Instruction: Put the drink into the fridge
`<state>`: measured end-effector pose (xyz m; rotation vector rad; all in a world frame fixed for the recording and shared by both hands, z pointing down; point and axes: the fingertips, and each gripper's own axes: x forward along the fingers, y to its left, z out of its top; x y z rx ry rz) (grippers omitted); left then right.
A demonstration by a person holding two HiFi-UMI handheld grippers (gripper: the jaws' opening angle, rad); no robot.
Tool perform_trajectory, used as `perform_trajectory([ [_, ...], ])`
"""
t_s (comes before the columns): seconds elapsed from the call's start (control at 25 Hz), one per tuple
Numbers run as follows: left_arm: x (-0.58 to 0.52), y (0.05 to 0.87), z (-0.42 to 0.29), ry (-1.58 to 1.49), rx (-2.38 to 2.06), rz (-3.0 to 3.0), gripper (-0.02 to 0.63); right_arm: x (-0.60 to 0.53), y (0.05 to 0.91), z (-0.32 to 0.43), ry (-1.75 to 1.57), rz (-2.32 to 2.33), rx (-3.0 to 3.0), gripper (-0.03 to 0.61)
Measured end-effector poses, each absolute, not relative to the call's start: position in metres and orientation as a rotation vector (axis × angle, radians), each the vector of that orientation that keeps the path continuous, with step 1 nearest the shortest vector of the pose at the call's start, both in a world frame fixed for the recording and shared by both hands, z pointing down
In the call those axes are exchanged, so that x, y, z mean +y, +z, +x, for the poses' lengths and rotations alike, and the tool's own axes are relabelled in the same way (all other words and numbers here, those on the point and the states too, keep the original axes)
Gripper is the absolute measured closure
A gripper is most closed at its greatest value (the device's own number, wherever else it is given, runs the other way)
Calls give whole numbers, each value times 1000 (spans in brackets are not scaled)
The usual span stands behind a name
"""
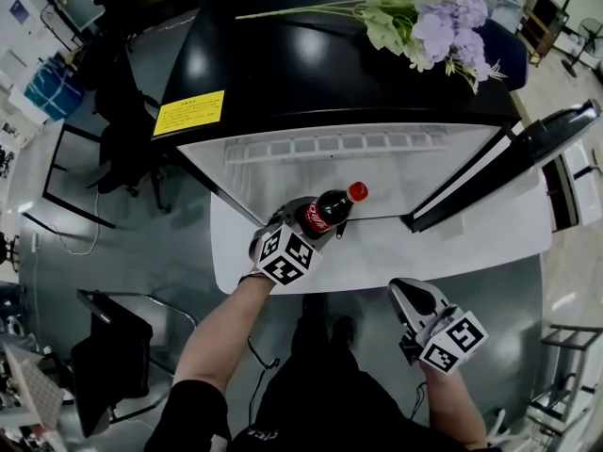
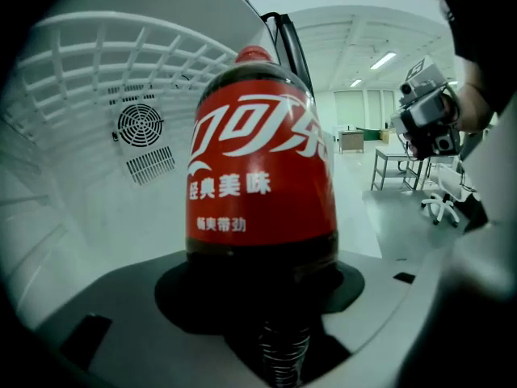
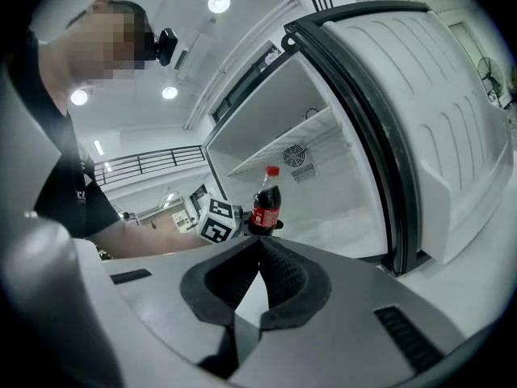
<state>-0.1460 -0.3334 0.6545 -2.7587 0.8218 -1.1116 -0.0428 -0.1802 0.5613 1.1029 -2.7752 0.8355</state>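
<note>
The left claw [image 1: 303, 226] holds a cola bottle [image 1: 330, 211] at the open fridge's [image 1: 283, 73] mouth.

Round ceiling lights [image 3: 218, 3] shine above a glossy grey floor [image 1: 179, 238] and black chair [image 1: 121, 125].

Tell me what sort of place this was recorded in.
Likely an office or lab hall, not a home kitchen: the fridge stands open near a desk and a wheeled chair, under strip ceiling lights.

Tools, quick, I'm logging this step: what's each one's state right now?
Left tool: closed on the cola bottle.
Right tool: closed, empty.
</note>
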Motion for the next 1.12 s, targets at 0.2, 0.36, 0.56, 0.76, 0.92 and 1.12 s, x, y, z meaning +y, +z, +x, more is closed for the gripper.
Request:
perform_trajectory([
  [0.2,-343,669,-144,-1206,745,-2715,344,-181,566,-35,868,1142,-2768,563],
  [0.36,-348,678,-147,-1287,703,-2677,344,-181,568,-35,861,1144,-2766,563],
  [0.56,-356,690,-153,-1380,667,-2633,344,-184,566,-37,862,1151,-2772,563],
  [0.76,-366,700,-155,-1475,614,-2549,344,-183,568,-38,867,1155,-2770,563],
  [0.92,-370,708,-154,-1540,543,-2479,344,-182,569,-35,870,1169,-2763,563],
  [1.12,-374,714,-151,-1586,501,-2466,344,-182,569,-29,873,1197,-2754,563],
])
